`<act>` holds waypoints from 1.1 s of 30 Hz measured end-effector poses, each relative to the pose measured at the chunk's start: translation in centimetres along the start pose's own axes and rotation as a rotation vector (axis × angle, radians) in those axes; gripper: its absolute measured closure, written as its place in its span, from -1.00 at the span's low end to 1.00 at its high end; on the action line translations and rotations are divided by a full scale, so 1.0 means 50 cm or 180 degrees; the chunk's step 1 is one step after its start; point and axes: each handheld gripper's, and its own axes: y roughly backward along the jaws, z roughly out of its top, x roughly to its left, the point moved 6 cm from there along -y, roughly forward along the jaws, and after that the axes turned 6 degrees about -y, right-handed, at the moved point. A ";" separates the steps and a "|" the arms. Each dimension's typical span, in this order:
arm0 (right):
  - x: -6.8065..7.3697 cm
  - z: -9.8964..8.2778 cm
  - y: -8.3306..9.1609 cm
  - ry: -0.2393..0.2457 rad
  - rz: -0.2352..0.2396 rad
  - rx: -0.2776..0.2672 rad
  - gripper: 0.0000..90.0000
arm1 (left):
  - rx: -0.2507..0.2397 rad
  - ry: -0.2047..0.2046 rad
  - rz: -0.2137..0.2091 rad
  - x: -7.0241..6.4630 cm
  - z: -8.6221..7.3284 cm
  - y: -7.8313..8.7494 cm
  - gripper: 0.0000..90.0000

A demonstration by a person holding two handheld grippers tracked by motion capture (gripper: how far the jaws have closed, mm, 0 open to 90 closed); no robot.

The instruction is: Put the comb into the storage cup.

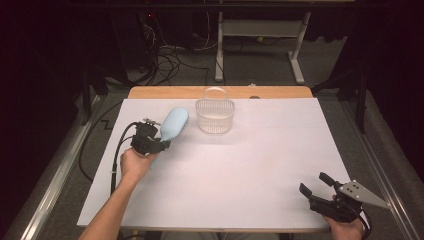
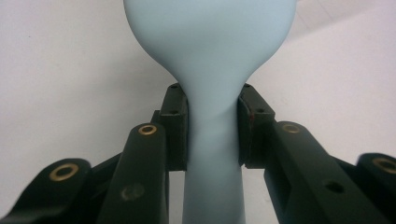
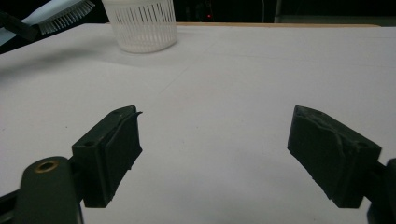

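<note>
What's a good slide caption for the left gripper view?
Left gripper shut on pale blue brush handle.

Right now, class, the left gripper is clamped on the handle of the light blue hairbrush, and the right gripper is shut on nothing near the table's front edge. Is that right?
Not quite. The right gripper is open: the right gripper view shows its jaws wide apart over bare table. The left gripper does clamp the light blue hairbrush by its handle.

Lab or test room, dim. Wooden table [image 1: 220, 92] covered by a white sheet [image 1: 240, 170]. Behind it: grey carpet floor, tangled cables [image 1: 167, 57], white metal desk frame [image 1: 260, 35], dark equipment with a red indicator light [image 1: 148, 15].
</note>
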 end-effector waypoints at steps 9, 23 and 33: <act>0.000 0.001 0.000 -0.0016 0.0009 -0.0016 -0.62 | -0.0085 0.0016 -0.0067 -0.003 -0.011 0.009 0.50; 0.001 0.002 -0.002 -0.0040 0.0011 -0.0009 -0.62 | -0.0270 -0.0124 -0.0188 -0.030 -0.033 0.035 0.50; 0.004 0.000 -0.007 -0.0040 0.0005 0.0025 -0.62 | -0.0380 -0.0267 -0.0237 -0.056 -0.053 0.056 0.50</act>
